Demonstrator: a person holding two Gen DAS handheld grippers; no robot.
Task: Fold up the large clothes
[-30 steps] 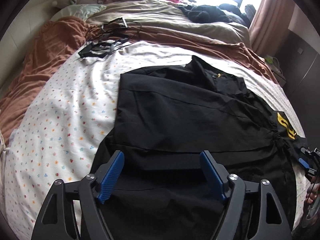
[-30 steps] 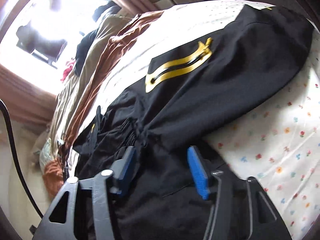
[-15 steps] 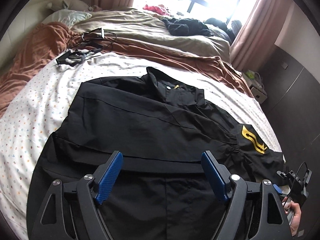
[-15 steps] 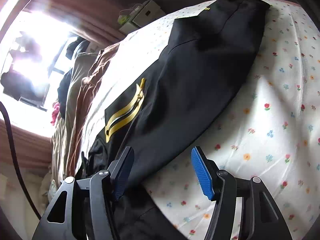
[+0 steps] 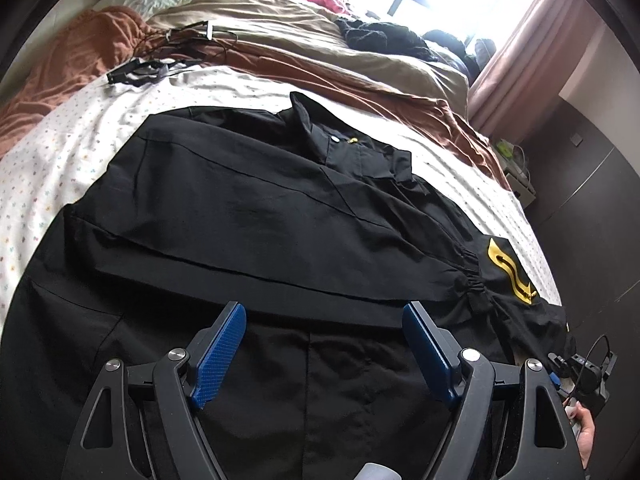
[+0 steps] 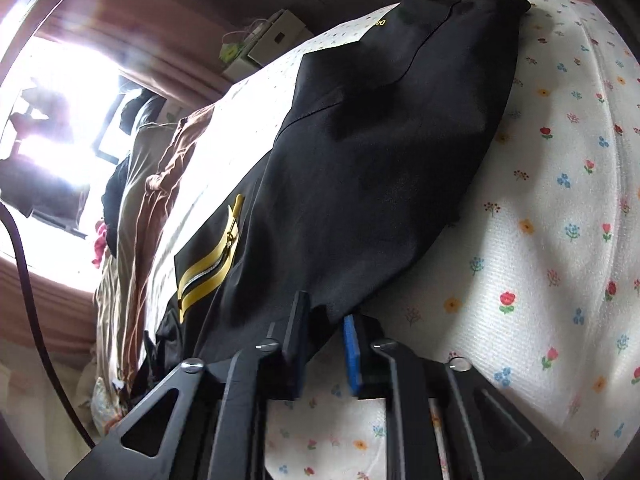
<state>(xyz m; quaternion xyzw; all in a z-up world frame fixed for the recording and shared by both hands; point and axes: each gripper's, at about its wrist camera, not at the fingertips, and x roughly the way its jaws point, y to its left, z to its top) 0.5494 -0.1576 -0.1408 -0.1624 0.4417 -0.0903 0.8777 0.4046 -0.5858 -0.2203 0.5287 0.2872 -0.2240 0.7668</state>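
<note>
**Now our right gripper has the sleeve**

Half a second ago our right gripper (image 6: pixel 324 344) stood spread around the sleeve (image 6: pixel 384 152); now its fingers are pressed together, pinching the sleeve's lower edge just below the yellow stripe (image 6: pixel 208 264). That, we judge, ends the reaching step: the sleeve can next be lifted and carried across the body.

Our left gripper (image 5: pixel 322 350) hangs spread over the jacket (image 5: pixel 260 208), holding nothing. Its view has drifted little, only closing in slightly over the lower panel.

The jacket lies flat on the bed (image 5: pixel 48 152), collar away from us, one side already turned in, the pinched sleeve stretching out over the floral sheet (image 6: pixel 560 240).

Thin fabric may slip from so shallow a bite, so we should lift slowly.
</note>
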